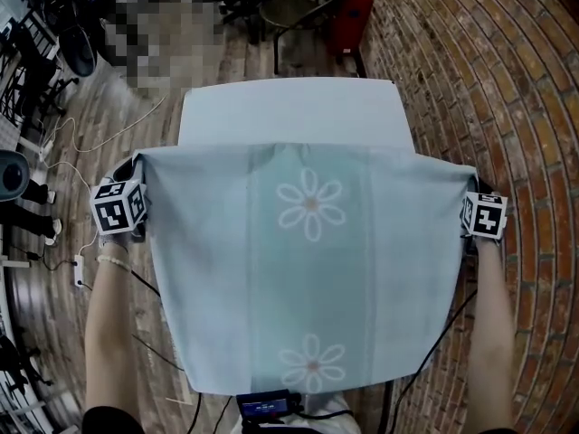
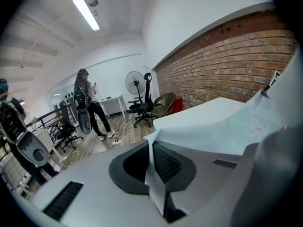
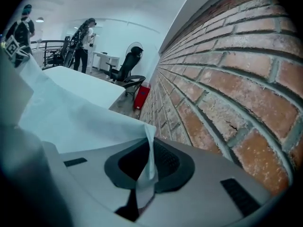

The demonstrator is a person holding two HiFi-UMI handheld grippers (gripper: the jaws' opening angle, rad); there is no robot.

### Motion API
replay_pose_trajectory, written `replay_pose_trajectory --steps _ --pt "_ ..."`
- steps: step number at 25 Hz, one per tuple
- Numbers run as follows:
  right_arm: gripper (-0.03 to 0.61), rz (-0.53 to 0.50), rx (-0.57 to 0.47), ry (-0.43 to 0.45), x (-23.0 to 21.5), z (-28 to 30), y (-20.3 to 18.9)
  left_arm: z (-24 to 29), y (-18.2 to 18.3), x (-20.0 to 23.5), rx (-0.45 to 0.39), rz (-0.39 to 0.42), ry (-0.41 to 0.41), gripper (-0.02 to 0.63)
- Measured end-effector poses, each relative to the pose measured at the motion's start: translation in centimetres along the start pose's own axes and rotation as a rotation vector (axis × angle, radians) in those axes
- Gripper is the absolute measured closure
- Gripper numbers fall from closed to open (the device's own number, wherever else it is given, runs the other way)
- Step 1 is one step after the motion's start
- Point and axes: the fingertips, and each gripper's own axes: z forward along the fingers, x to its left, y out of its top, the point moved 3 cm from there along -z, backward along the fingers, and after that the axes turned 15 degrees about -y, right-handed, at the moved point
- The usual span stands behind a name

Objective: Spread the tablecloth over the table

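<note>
Stretched cloth (image 1: 312, 269) covers near part of table (image 1: 289, 107), far strip bare. At its far corners left gripper (image 2: 155, 171) and right gripper (image 3: 144, 171) each pinch fabric, jaws pressed tight. Risk: thin pinch slips and corner drops; uneven lowering leaves cloth skewed

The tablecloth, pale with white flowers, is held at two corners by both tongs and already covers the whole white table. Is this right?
Not the whole of it: the head view shows the far part of the white table bare beyond the edge of the tablecloth. The rest stands: the left tongs and the right tongs each pinch a corner.
</note>
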Motion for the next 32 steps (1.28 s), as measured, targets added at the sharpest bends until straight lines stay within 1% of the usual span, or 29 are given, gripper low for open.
replay_pose_trajectory --steps 3,6,9,11,12,14,17,22,27,32 --pt "0.536 0.021 0.009 0.027 0.9 0.2 -0.6 0.6 -1.4 0.2 0.043 -0.005 -0.007 0.598" --pt "0.477 0.059 0.040 0.081 1.9 0.2 -1.4 0.6 -2.4 0.1 0.060 -0.040 -0.037 0.597" --pt "0.415 0.121 0.055 0.133 2.1 -0.3 -2.2 0.4 -3.2 -0.5 0.054 -0.086 -0.087 0.492" --pt "0.383 0.159 0.054 0.171 2.1 -1.0 -2.8 -0.2 -3.4 -0.8 0.044 -0.115 -0.115 0.438" --pt "0.365 0.175 0.050 0.191 2.0 -1.5 -3.1 -0.6 -3.7 -1.0 0.041 -0.131 -0.126 0.423" --pt "0.352 0.219 0.041 0.230 1.9 -2.8 -3.6 -1.7 -4.6 -1.5 0.046 -0.162 -0.150 0.403" --pt "0.350 0.264 0.022 0.280 2.1 -5.1 -4.3 -3.9 -6.5 -3.2 0.061 -0.184 -0.178 0.403" --pt "0.350 0.338 -0.015 0.384 2.4 -10.1 -5.9 -8.4 -8.9 -7.3 0.037 -0.225 -0.208 0.403" --pt "0.350 0.346 -0.023 0.479 3.1 -15.7 -10.2 -13.6 -11.9 -12.0 -0.002 -0.300 -0.226 0.407" --pt "0.351 0.332 -0.001 0.548 4.0 -20.5 -15.1 -18.6 -16.2 -16.8 0.014 -0.352 -0.224 0.408"
